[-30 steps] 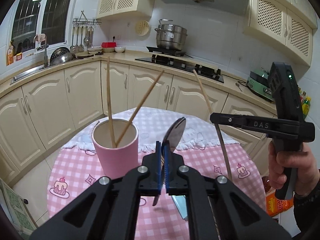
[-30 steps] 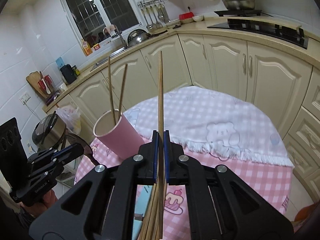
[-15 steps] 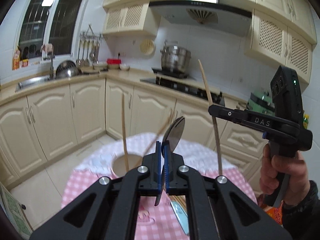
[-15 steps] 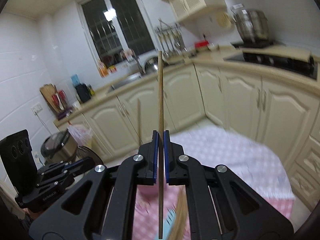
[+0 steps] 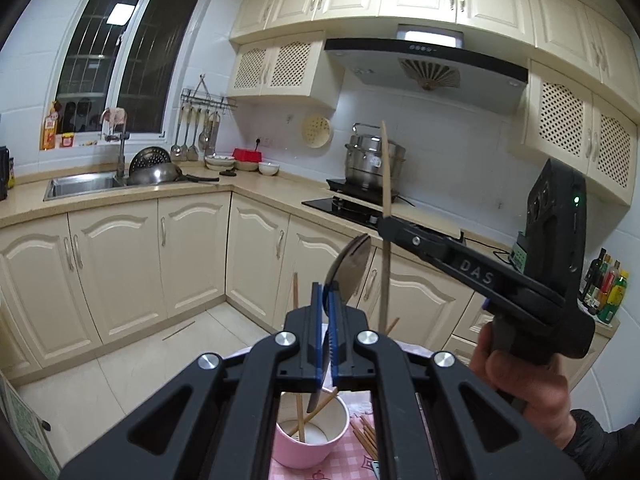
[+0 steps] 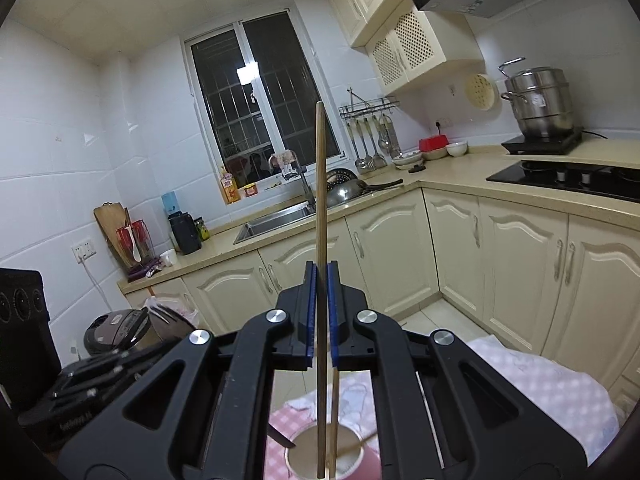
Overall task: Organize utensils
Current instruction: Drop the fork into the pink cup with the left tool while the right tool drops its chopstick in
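Observation:
My left gripper (image 5: 325,292) is shut on a metal spoon (image 5: 348,268); its bowl stands up above the jaws and its handle points down at the pink cup (image 5: 312,440). Two chopsticks lean inside that cup. To the right, a hand holds my right gripper (image 5: 386,224), shut on an upright wooden chopstick (image 5: 385,176). In the right wrist view the right gripper (image 6: 321,276) clamps the chopstick (image 6: 320,200), whose lower end lines up with the cup (image 6: 332,456). Whether it is inside, I cannot tell.
Loose chopsticks (image 5: 366,436) lie on the pink checked tablecloth (image 5: 352,460) beside the cup. A white cloth (image 6: 540,384) covers the table's far side. Cream cabinets, a sink (image 5: 80,184), a hob with a steel pot (image 5: 374,160) and a rice cooker (image 6: 116,332) surround the table.
Both grippers have risen and tipped upward with the spoon and the chopstick still held. The cup and table have slid down to the bottom of both views.

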The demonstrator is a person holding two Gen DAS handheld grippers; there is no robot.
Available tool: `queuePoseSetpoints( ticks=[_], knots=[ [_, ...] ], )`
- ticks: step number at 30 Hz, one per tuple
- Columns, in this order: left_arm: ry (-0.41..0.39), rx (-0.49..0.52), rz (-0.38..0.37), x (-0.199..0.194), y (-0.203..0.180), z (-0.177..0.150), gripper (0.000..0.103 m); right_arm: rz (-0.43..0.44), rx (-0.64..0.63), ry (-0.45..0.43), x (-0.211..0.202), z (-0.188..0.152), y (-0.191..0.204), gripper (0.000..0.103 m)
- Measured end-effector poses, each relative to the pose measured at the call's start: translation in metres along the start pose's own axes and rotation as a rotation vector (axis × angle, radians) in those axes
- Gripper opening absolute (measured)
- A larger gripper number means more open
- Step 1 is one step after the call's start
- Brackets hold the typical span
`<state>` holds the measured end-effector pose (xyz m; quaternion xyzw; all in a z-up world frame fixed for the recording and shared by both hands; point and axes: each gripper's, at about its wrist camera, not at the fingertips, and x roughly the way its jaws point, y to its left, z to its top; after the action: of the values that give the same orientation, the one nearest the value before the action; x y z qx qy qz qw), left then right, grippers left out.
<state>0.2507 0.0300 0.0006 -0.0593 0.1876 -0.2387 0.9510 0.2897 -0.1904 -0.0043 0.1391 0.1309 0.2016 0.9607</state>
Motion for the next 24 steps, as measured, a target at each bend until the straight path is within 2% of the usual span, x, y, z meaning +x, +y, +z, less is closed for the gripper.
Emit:
queuePoseSetpoints(
  ticks=[6,11,13,14,15,16,17,18,21,24],
  knots=[
    [0.045,-0.009,0.005,0.016,0.009,-0.011,0.003,-0.015,-0.015,0.020,0.020,-0.015,0.001,0.006],
    [0.086,-0.006,0.016,0.028,0.013,-0.023,0.003,-0.030,-0.009,0.103,0.037,-0.036,-0.006,0.006],
    [0.105,0.000,0.025,0.032,0.014,-0.027,0.005,-0.027,-0.007,0.134,0.038,-0.041,-0.008,0.008],
    [0.114,-0.001,0.026,0.032,0.014,-0.029,0.016,-0.034,-0.009,0.142,0.035,-0.043,-0.010,0.009],
    [0.115,-0.006,0.030,0.032,0.015,-0.030,0.027,-0.042,-0.010,0.143,0.033,-0.043,-0.011,0.022],
    [0.105,-0.013,0.038,0.030,0.017,-0.031,0.046,-0.052,-0.006,0.140,0.028,-0.043,-0.014,0.055],
    [0.095,-0.016,0.044,0.029,0.018,-0.031,0.052,-0.068,0.004,0.121,0.021,-0.042,-0.016,0.074],
    [0.087,-0.018,0.049,0.026,0.018,-0.031,0.053,-0.077,0.006,0.102,0.014,-0.040,-0.018,0.082],
    [0.070,-0.027,0.061,0.022,0.019,-0.029,0.068,-0.094,0.012,0.085,-0.003,-0.030,-0.023,0.082],
    [0.045,-0.030,0.079,0.015,0.017,-0.026,0.085,-0.122,0.021,0.065,-0.018,-0.021,-0.030,0.094]
  ],
)
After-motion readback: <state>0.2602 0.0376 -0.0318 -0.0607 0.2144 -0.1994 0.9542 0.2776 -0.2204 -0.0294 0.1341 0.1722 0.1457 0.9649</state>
